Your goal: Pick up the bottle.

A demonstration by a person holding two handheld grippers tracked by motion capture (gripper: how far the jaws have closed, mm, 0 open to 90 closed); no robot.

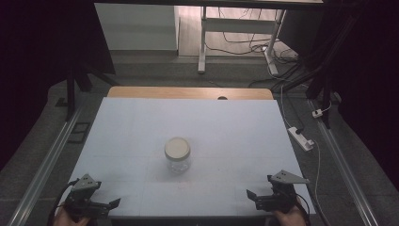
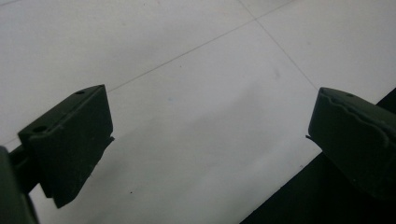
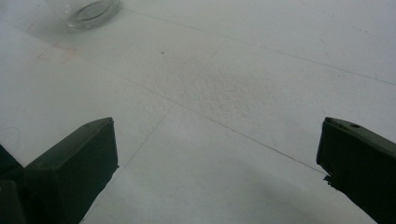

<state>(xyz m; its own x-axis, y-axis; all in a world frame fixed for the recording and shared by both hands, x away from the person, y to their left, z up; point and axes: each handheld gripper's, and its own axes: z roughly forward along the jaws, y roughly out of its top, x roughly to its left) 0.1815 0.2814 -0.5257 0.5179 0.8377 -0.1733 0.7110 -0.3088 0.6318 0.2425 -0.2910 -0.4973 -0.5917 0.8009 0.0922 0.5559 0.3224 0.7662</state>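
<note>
A clear glass jar point(image 1: 178, 154) with a pale cream lid stands upright at the middle of the white table point(image 1: 141, 127). Its glass base point(image 3: 88, 11) shows at the top left of the right gripper view. My left gripper point(image 1: 110, 205) rests at the table's front left corner, held in a hand, its jaws wide apart with nothing between them point(image 2: 205, 135). At the front right corner my right gripper point(image 1: 251, 197) is likewise open and empty point(image 3: 217, 149). Both grippers are well apart from the jar.
The white surface lies on a wooden board point(image 1: 188, 92) showing at the far edge. Metal rails point(image 1: 44, 165) run along both sides. A white power strip point(image 1: 301, 138) and cables lie on the floor at the right. A white desk frame point(image 1: 235, 28) stands beyond.
</note>
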